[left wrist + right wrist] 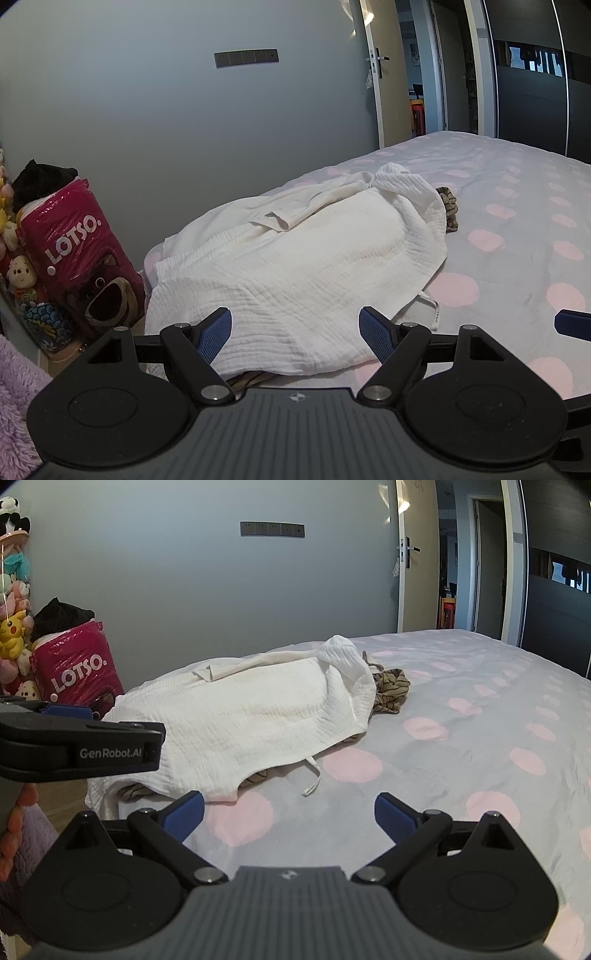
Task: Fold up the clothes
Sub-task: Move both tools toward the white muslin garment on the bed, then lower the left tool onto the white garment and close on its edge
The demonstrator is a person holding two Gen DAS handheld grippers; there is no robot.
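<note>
A white crinkled garment [295, 258] lies spread in a heap on the bed [517, 229], near its left edge; it also shows in the right wrist view [240, 716]. A brown striped garment [391, 690] sticks out from under its far side, and also shows in the left wrist view [448, 206]. My left gripper [295, 332] is open, its fingers just above the white garment's near edge, holding nothing. My right gripper [288, 816] is open and empty over the bedspread, just right of the white garment's near corner. The left gripper's body [81, 746] shows at the left of the right wrist view.
The bedspread [480, 738] is grey with pink dots. A pink LOTSO bag [81, 258] and plush toys [14, 627] stand on the floor by the grey wall to the left. An open door [391, 74] and a dark wardrobe [535, 92] are beyond the bed.
</note>
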